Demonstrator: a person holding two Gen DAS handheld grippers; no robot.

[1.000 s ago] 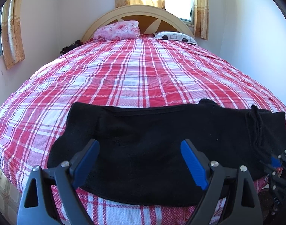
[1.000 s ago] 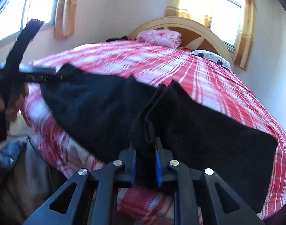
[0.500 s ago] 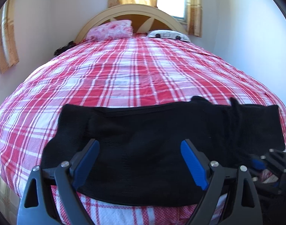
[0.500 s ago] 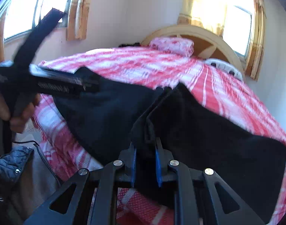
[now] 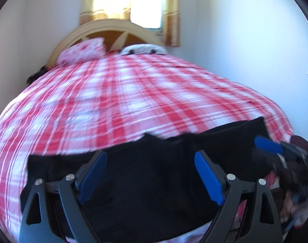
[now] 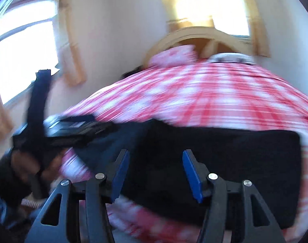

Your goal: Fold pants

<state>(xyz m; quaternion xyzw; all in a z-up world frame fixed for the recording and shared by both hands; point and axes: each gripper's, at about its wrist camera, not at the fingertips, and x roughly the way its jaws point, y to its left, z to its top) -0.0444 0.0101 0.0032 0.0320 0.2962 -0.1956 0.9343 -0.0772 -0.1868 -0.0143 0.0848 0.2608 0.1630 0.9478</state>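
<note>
The black pants (image 5: 145, 192) lie folded in a wide band across the near edge of the red plaid bed (image 5: 133, 105). My left gripper (image 5: 149, 159) hovers over their middle, open wide, with nothing between its pads. At the right edge of that view shows one blue pad (image 5: 269, 146) of the right gripper. In the blurred right wrist view my right gripper (image 6: 155, 157) is opening its jaws above the pants (image 6: 234, 162); the pads press on nothing. A hand (image 6: 22, 162) holds the left gripper's black body (image 6: 73, 129) at the left.
A pink pillow (image 5: 83, 50) and a white pillow (image 5: 143, 49) rest against the arched headboard (image 5: 105, 26). Curtained windows (image 6: 22, 56) stand behind and to the left. A white wall (image 5: 245, 40) runs along the bed's right side. A dark item (image 5: 35, 75) lies at the far left.
My right gripper let go of the bunched pants fold and its jaws spread apart. Both grippers drew back and up, and the views swung. The pants now lie flat.
</note>
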